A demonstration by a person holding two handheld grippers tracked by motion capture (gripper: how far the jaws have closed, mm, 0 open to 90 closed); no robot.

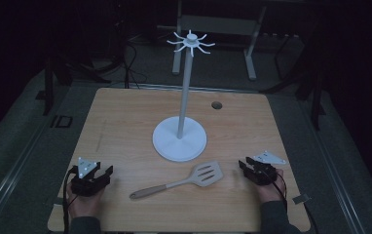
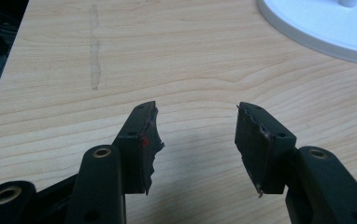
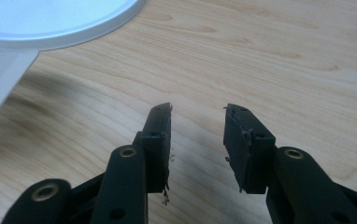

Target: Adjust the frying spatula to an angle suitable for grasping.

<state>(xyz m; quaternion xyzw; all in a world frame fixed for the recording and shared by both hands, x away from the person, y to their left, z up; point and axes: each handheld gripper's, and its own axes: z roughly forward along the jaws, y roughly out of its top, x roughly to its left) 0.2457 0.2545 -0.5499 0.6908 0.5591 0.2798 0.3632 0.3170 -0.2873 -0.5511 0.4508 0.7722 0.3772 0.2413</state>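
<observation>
While both hands rest at the near edge of the wooden table (image 1: 125, 112), the high view shows a white hook stand (image 1: 180, 139) upright at the centre and a slotted spatula (image 1: 179, 181) lying flat just in front of its base, between the left gripper (image 1: 107, 171) and right gripper (image 1: 242, 165). From the left gripper view, the left gripper (image 2: 196, 135) stands wide apart over bare wood, holding nothing. From the right gripper view, the right gripper (image 3: 197, 133) is parted and empty too, the stand's base (image 3: 50, 28) ahead.

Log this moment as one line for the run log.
left gripper: open, empty | right gripper: open, empty | spatula: flat on table, between grippers | hook stand: upright, nothing hung
</observation>
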